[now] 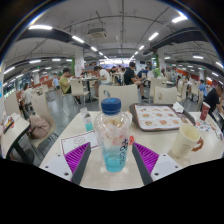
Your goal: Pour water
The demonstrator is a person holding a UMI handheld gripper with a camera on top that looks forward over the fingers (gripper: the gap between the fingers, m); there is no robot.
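A clear plastic water bottle (113,135) with a blue cap stands upright on the white table (165,168). It holds a little water at the bottom and carries a printed label. My gripper (113,160) is open. The bottle stands between the fingers, with a gap to the purple pads (73,155) on both sides. A pale paper cup (186,142) stands on the table to the right of the bottle, just beyond the right finger.
A tray (158,118) with a printed sheet lies behind the bottle, to the right. A small bottle (88,122) stands behind it, to the left. Chairs (32,125) flank the table on the left. People (128,74) sit at distant tables.
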